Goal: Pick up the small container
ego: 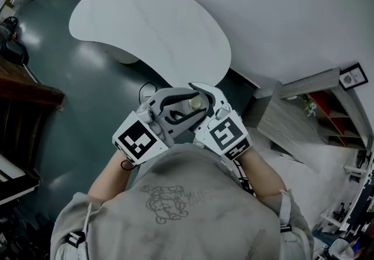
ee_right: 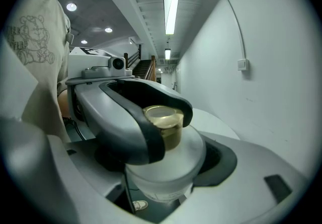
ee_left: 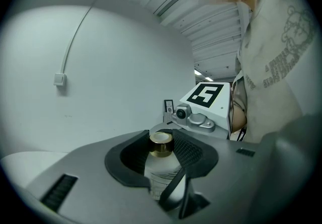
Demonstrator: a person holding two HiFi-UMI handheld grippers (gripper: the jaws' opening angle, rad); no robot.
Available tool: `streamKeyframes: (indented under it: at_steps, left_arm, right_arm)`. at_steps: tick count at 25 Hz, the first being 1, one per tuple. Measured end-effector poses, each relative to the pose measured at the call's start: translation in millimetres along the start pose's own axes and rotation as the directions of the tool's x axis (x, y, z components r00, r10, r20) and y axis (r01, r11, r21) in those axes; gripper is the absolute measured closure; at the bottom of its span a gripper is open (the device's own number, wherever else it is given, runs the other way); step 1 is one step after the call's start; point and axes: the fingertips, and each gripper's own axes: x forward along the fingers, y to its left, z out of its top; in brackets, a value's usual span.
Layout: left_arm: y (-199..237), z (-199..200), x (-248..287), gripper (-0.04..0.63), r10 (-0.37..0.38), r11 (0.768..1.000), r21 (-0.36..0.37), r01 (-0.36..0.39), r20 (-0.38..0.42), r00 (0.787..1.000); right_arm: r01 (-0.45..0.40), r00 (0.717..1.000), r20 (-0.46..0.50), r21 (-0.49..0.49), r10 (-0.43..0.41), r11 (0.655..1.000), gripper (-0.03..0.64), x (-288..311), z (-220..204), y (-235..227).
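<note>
I see the small container (ego: 196, 102) upright at mid-frame (hanging in the air, gold cap up), with the left gripper (ee_left: 162, 140) pinching its neck end and the right gripper (ee_right: 166, 162) clamped round its frosted body.

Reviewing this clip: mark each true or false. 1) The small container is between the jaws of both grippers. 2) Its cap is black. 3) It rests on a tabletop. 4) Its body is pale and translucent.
1) True: the small container sits between the jaws of the left gripper and of the right gripper.
2) False: the cap is gold.
3) False: it is held in the air in front of the person; the white table lies beyond it.
4) True.
</note>
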Motion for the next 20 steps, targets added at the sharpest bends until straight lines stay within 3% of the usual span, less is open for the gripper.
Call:
streamKeyframes:
  at_steps: [20]
  left_arm:
    - [4.0,8.7,-9.6,0.445,-0.023,0.999,0.033,0.022,0.015,1.0]
  right_arm:
    - [0.049,0.999,0.018,-0.013,-0.049,0.999,0.275,4.1,13.2,-0.7]
